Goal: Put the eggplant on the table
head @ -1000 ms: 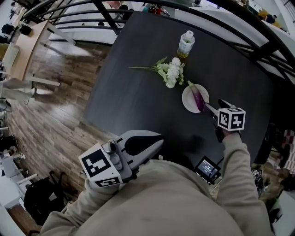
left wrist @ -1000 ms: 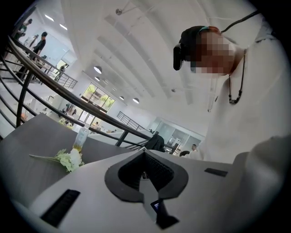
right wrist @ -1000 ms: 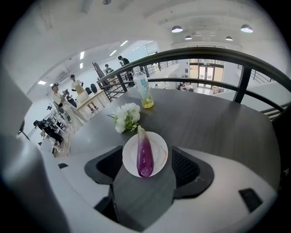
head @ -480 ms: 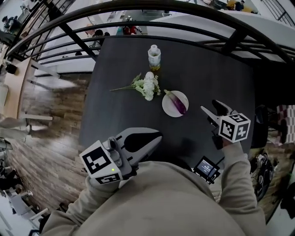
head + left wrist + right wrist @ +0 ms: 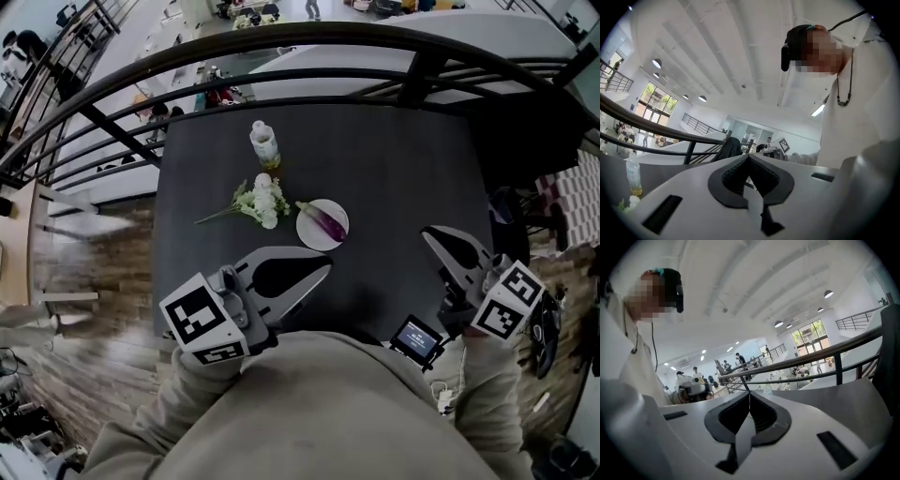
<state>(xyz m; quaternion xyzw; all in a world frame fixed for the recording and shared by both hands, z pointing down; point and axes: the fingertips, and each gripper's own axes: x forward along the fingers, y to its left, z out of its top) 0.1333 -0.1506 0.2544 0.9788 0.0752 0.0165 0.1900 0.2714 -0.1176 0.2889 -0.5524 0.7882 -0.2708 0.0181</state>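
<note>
A purple eggplant (image 5: 327,221) lies on a small white plate (image 5: 309,240) in the middle of the dark table (image 5: 403,169). My left gripper (image 5: 327,271) is held close to my body at the table's near edge, jaws shut and empty. On the other side, my right gripper (image 5: 427,232) is raised, well back from the plate. Its jaws have just been closing and now meet with nothing between them. The left gripper view shows its pads (image 5: 749,157) pressed together, pointing level across the room. The right gripper view shows the same (image 5: 750,394).
A bunch of white flowers (image 5: 258,201) lies left of the plate, and a small bottle (image 5: 264,143) stands behind it. A dark railing (image 5: 281,47) curves past the table's far side. A small screen device (image 5: 415,339) sits by my chest.
My right gripper has drawn back from the plate, risen and gone from open to shut. The eggplant stays on the plate. My left gripper has lifted a little.
</note>
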